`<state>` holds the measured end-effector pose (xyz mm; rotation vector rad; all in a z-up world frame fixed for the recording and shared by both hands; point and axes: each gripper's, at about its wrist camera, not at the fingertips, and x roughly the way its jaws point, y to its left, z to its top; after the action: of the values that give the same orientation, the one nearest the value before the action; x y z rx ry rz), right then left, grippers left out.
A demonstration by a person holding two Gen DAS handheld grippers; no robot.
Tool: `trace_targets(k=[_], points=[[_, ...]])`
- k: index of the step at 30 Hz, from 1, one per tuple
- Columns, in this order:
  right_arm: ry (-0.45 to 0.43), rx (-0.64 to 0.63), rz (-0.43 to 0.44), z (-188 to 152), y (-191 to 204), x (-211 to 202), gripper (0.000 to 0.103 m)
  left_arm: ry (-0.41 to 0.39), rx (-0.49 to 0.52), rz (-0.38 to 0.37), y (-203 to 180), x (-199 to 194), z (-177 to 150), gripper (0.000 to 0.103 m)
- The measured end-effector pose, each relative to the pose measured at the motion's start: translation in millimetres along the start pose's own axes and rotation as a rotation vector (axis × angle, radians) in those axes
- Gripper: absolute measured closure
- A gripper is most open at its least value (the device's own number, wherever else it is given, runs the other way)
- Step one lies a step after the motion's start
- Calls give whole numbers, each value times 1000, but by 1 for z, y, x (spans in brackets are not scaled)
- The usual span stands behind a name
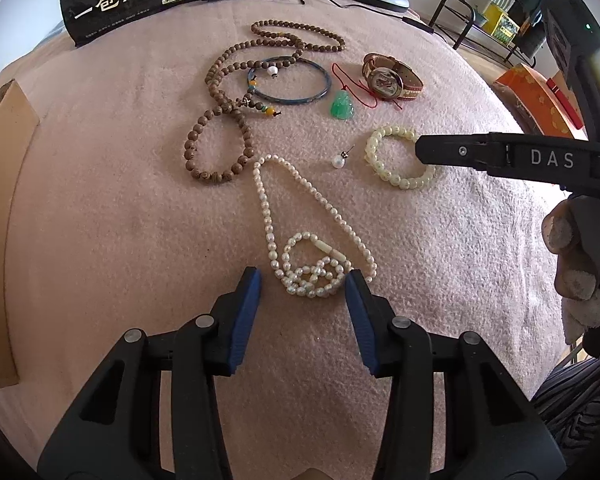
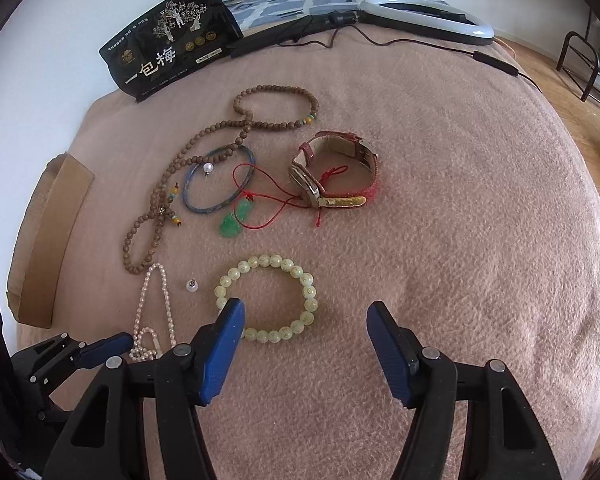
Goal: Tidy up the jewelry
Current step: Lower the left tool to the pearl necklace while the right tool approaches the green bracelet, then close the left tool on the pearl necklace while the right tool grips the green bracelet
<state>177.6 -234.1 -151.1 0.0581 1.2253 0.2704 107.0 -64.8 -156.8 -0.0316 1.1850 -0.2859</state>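
Jewelry lies spread on a pink blanket. My left gripper is open, its blue pads either side of the coiled end of a white pearl necklace. My right gripper is open just above a pale green bead bracelet, also seen in the left wrist view. Farther back lie a brown wooden bead strand, a blue bangle, a jade pendant on red cord, a red-strapped watch and a loose pearl earring.
A cardboard box sits at the blanket's left edge. A black snack bag, a ring light and its cable lie at the back. A metal rack and orange box stand to the right.
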Motion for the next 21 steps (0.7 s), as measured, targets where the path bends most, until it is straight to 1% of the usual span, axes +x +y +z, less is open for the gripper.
trace_targets(k=[3, 5, 8, 9, 10, 11, 13, 17, 20, 21], points=[[10, -9, -28, 3, 3, 6, 40, -1, -1, 11, -2, 5, 5, 58], [15, -8, -32, 6, 3, 10, 40, -9, -7, 16, -3, 6, 6, 62], [21, -25, -47, 8, 6, 15, 40, -21, -4, 26, -2, 8, 9, 72], [24, -33, -57, 9, 7, 17, 40, -23, -12, 26, 0, 9, 10, 78], [28, -39, -66, 8, 8, 18, 40, -24, -22, 24, 2, 9, 11, 83], [33, -45, -75, 8, 9, 20, 40, -24, -36, 18, 5, 9, 12, 85], [38, -56, -94, 8, 12, 21, 40, -25, -69, 4, 11, 8, 14, 92], [38, -84, -130, 7, 19, 24, 41, -24, -118, -29, 19, 8, 15, 97], [22, -100, -150, 6, 22, 24, 51, -30, -130, -45, 20, 5, 16, 97], [13, -101, -157, 4, 21, 23, 57, -32, -134, -48, 19, 3, 15, 97]])
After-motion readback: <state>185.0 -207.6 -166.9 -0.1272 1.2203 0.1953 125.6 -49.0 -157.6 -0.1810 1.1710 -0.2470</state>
